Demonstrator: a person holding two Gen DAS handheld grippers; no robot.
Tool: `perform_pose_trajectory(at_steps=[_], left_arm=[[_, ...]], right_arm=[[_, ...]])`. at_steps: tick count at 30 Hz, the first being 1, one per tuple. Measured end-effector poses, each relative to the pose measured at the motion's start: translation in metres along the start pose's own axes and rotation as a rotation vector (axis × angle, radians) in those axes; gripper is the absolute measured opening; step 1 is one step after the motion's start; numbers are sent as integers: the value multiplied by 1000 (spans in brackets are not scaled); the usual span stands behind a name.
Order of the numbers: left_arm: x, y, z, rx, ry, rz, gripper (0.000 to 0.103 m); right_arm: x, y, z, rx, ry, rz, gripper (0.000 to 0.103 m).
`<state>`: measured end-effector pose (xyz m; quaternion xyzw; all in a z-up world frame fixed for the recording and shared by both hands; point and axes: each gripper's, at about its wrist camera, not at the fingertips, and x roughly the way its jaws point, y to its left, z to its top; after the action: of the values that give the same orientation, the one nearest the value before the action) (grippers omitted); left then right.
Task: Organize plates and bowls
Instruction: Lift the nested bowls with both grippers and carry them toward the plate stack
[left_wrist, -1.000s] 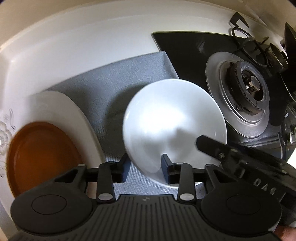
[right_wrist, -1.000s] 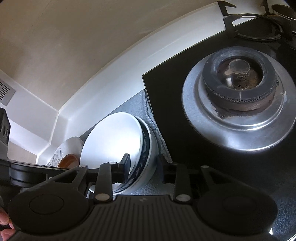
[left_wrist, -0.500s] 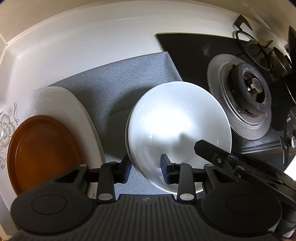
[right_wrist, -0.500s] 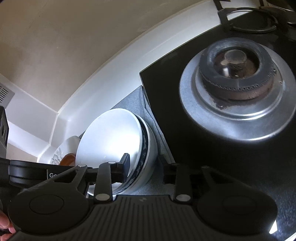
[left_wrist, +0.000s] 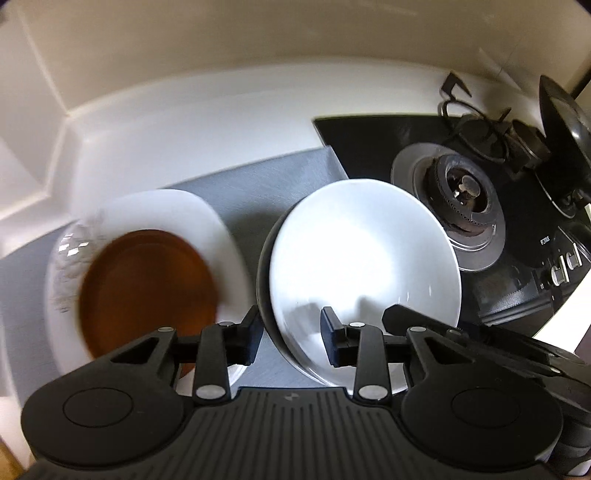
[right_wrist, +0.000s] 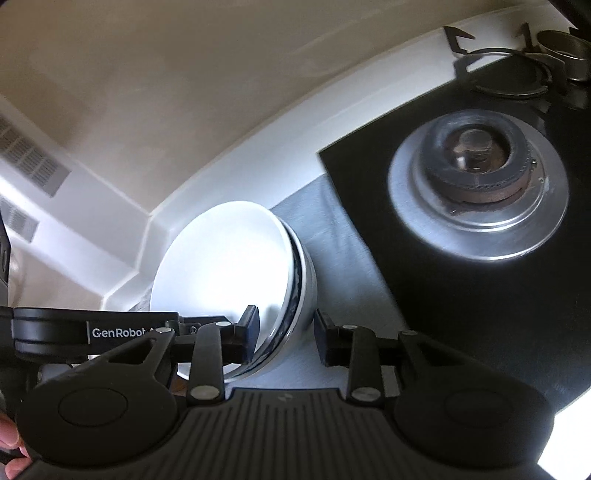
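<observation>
A stack of white bowls is held tilted above the grey mat. My left gripper is open, its fingers astride the stack's near rim. My right gripper is also open astride the stack's rim; the lower bowl has a dark blue band. Whether the pads touch the rim I cannot tell. A brown plate lies on a white flowered plate to the left on the mat.
A black gas hob with a steel burner lies to the right, also in the right wrist view. A pot stand sits farther back. A white counter and beige wall lie behind. The other gripper's body is at the left.
The bowl stack has risen and tilted up with both grippers. The view has pulled back from the mat, and the brown plate now sits closer to the middle.
</observation>
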<state>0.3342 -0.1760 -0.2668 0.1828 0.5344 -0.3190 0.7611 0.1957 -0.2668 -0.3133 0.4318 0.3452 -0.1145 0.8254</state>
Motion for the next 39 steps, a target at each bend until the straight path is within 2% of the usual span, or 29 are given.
perform_pose_trajectory(at_steps=[4, 12, 22, 28, 34, 39], left_arm=[[-27, 17, -22, -16, -27, 24, 36], [-68, 73, -78, -175, -27, 76, 36], [-125, 143, -130, -354, -62, 239, 36], [-165, 177, -151, -406, -113, 291, 36], [-185, 196, -176, -455, -115, 281, 36], [-163, 207, -191, -473, -49, 242, 37]], right_arm=[[-7, 23, -14, -29, 1, 38, 35], [-7, 89, -44, -168, 62, 103, 35], [11, 187, -85, -297, 221, 214, 35], [13, 240, -96, -372, 241, 286, 35], [8, 271, -109, -440, 266, 314, 35], [19, 266, -126, -458, 315, 281, 35]])
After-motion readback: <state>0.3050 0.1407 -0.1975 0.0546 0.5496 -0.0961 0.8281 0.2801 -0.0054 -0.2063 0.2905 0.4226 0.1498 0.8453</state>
